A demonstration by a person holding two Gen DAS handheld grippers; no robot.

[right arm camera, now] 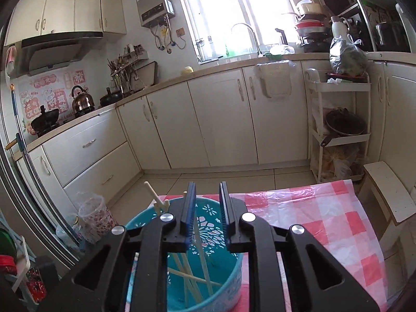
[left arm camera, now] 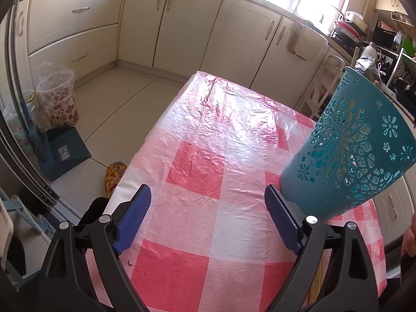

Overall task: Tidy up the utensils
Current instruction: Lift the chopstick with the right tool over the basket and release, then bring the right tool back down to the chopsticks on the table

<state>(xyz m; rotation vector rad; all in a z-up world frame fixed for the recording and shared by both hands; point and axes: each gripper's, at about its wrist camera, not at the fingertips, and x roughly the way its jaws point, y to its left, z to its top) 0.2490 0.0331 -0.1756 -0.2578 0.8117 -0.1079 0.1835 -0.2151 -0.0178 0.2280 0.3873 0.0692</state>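
**Desk:** What does the left wrist view show, from the left edge across?

**Photographer:** At far left a clear floral-printed bin (left arm camera: 57,96) stands on the tiled floor, with a dark blue dustpan (left arm camera: 66,153) just below it in the frame. The left gripper (left arm camera: 208,200) fills the bottom, its blue fingers (left arm camera: 135,215) spread wide with nothing between them, above the pink-and-white checked tablecloth (left arm camera: 208,161). At right the teal cut-out utensil basket (left arm camera: 348,150) stands on the cloth, leaning in the fisheye, its base just beside the right-hand finger.

**Desk:** And the right wrist view?

**Photographer:** A kettle (right arm camera: 82,100) sits on the stove at left, and cream cabinets (right arm camera: 221,119) run across the centre under a bright window. Bottom centre, the right gripper (right arm camera: 206,205) hangs directly over the open mouth of the basket (right arm camera: 145,223). Its jaws are parted by a narrow gap and hold nothing. Pale chopsticks (right arm camera: 153,199) lie inside the basket, some poking above its left rim, others crossing on its floor. To the right the checked cloth (right arm camera: 325,223) runs to the table's far edge, and a white tiered rack (right arm camera: 338,130) holding a pan stands against the cabinets.
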